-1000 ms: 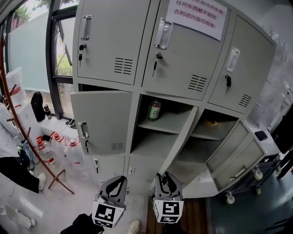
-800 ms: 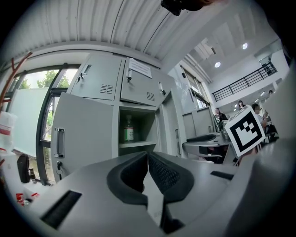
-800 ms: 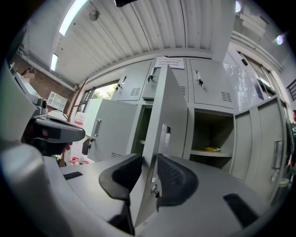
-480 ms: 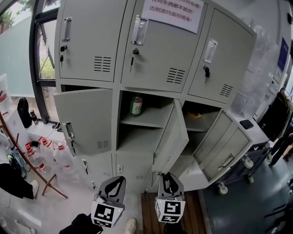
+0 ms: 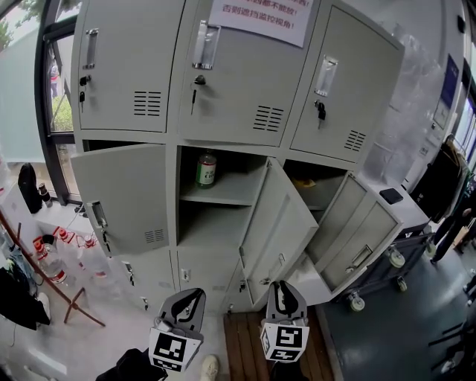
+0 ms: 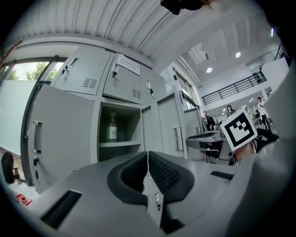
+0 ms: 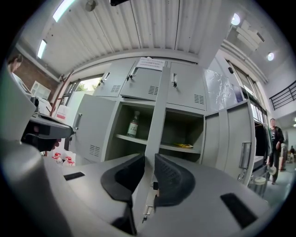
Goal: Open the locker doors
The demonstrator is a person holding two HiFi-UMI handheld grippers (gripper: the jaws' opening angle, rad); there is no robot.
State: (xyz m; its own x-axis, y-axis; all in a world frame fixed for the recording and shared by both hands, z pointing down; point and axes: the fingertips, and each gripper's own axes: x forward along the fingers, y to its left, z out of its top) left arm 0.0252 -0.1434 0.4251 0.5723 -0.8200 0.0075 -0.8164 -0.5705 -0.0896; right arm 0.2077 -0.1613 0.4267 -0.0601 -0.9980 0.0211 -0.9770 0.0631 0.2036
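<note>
The grey locker bank has its top row closed and three lower doors open. My right gripper holds the free edge of the middle door. In the right gripper view that door runs edge-on between the jaws of the right gripper, which have just been closing onto it. My left gripper hangs beside it, apart from the lockers. Its jaws are shut with nothing between them. The left door and right door stand ajar. A green-labelled bottle stands on the middle shelf.
A wheeled cart stands right of the lockers, under the right door. A red rack with bottles stands on the floor at the left. A wooden board lies near my feet. A paper notice hangs on the top middle door.
The middle door has swung out from nearly edge-on to wide open, moving with my right gripper. Both grippers and the view have shifted rightward along the lockers.
</note>
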